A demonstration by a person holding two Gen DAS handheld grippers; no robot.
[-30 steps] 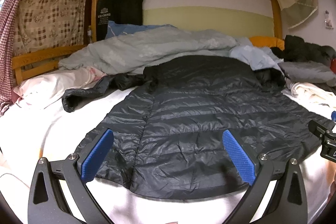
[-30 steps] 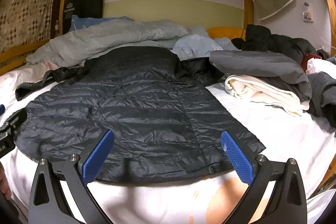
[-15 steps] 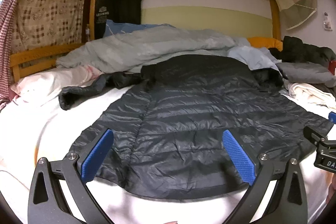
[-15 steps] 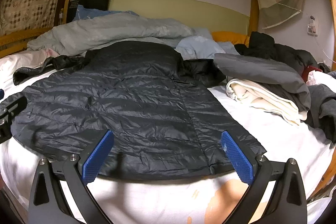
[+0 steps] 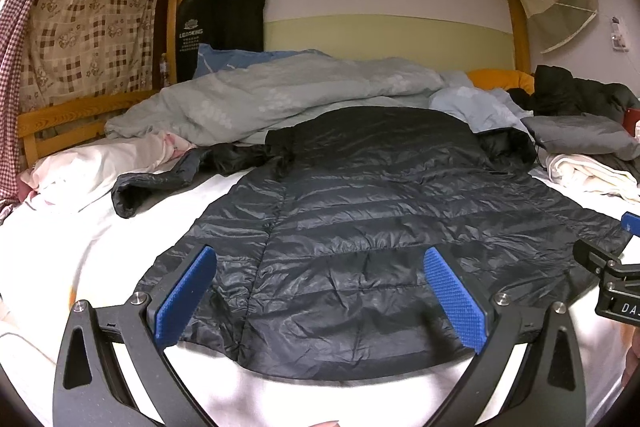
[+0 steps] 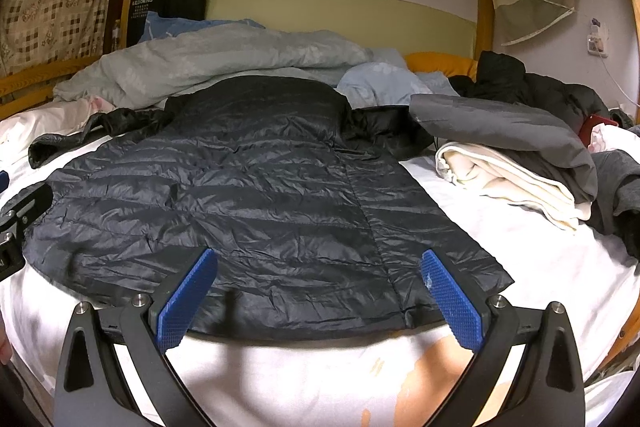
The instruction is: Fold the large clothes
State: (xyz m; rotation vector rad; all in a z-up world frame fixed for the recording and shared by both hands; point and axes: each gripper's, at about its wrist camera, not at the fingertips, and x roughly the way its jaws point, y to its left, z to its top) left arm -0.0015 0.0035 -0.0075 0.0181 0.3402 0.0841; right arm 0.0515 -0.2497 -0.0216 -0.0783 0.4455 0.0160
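A dark quilted down jacket (image 5: 360,227) lies spread flat, back up, on the white bed sheet (image 5: 80,247); one sleeve (image 5: 160,179) trails to the left. In the right wrist view the same jacket (image 6: 260,195) fills the middle, hem toward me. My left gripper (image 5: 320,291) hovers open over the hem's left half, nothing between its blue pads. My right gripper (image 6: 318,295) hangs open above the hem near the right corner, also holding nothing. The right gripper's body (image 5: 612,279) shows at the left wrist view's right edge.
A grey duvet (image 5: 280,99) is heaped behind the jacket. Folded cream and grey clothes (image 6: 512,155) and a dark pile (image 6: 540,87) lie on the right. A white pillow (image 5: 92,167) lies left. Wooden bed rails (image 5: 60,119) and an upper bunk close in.
Both grippers have drifted slightly forward and lower toward the jacket's hem, staying open. The jacket has not moved.
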